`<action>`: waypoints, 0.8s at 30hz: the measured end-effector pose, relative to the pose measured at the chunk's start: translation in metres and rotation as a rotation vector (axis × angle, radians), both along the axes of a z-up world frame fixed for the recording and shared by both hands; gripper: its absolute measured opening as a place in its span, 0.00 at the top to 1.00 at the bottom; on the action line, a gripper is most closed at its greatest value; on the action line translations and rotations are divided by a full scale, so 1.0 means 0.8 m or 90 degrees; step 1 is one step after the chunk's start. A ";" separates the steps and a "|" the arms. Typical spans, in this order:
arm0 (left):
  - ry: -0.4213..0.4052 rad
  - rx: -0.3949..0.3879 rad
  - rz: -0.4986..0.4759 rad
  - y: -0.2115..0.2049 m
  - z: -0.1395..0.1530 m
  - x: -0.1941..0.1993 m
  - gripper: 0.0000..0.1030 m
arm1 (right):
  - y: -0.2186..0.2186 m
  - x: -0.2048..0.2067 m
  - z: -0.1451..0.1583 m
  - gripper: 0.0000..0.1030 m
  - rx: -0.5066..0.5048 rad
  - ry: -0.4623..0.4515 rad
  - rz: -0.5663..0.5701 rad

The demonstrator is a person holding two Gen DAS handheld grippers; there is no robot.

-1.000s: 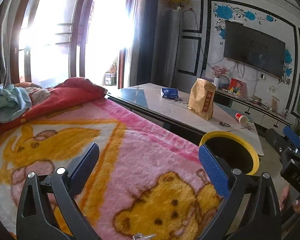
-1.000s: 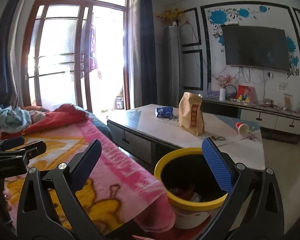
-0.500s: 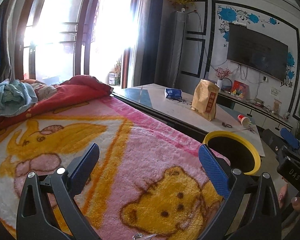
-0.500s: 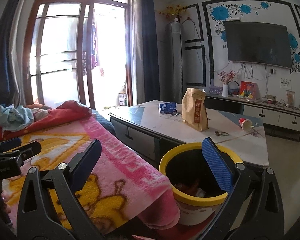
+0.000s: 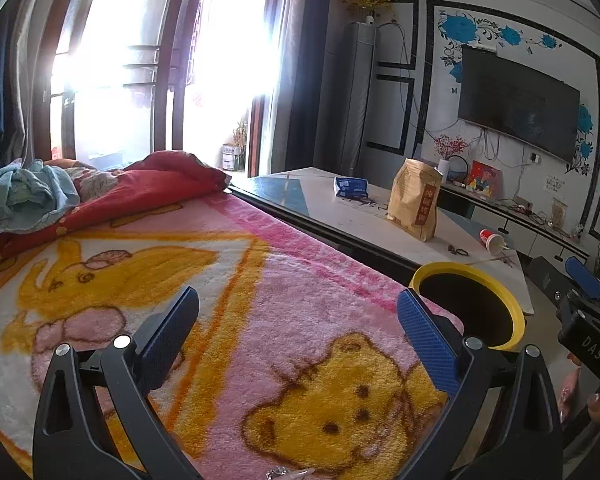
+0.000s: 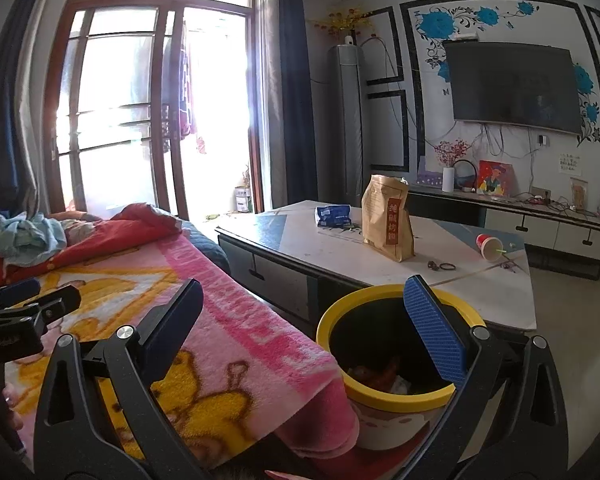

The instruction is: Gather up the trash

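A yellow-rimmed trash bin (image 6: 384, 402) stands on the floor between the blanket and the low table, with reddish scraps and paper inside; its rim (image 5: 516, 322) also shows in the left wrist view. On the table lie a brown paper bag (image 6: 388, 218), a blue packet (image 6: 334, 215) and a tipped red paper cup (image 6: 489, 245) with a straw. My right gripper (image 6: 302, 320) is open and empty, just above and left of the bin. My left gripper (image 5: 298, 334) is open and empty over the pink cartoon blanket (image 5: 260, 300).
A low grey-and-white table (image 6: 496, 292) stands beyond the bin, with hair ties (image 6: 442, 267) on it. A red quilt and blue cloth (image 5: 24, 192) pile at the blanket's far end. A TV (image 6: 512, 86), cabinet and glass doors line the far walls.
Both views have risen and shifted slightly; the bin sits a little lower and nearer in the right wrist view. Both grippers stay open and empty.
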State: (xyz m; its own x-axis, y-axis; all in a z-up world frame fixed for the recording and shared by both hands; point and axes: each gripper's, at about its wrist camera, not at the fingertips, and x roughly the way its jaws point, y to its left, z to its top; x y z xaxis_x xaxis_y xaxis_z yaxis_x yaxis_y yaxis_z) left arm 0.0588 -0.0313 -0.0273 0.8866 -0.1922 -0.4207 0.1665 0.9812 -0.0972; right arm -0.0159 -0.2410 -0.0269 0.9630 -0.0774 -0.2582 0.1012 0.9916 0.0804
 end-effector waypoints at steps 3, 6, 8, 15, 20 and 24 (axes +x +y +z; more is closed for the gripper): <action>-0.002 0.001 0.000 0.000 0.000 0.000 0.06 | -0.001 0.000 0.000 0.10 0.000 -0.001 0.000; -0.002 -0.001 -0.001 0.000 0.001 0.000 0.06 | 0.000 -0.001 -0.001 0.10 0.001 -0.002 -0.001; -0.002 -0.001 -0.002 0.000 0.001 0.000 0.06 | 0.002 -0.001 -0.001 0.10 0.000 -0.004 -0.002; -0.007 -0.001 -0.002 -0.001 0.005 0.000 0.06 | 0.003 -0.001 0.001 0.10 0.001 -0.005 -0.004; -0.009 0.000 -0.004 -0.002 0.007 0.000 0.06 | 0.004 -0.001 0.002 0.10 0.003 -0.008 -0.005; -0.009 0.000 -0.004 -0.003 0.008 -0.001 0.06 | 0.004 -0.001 0.001 0.10 0.002 -0.007 -0.005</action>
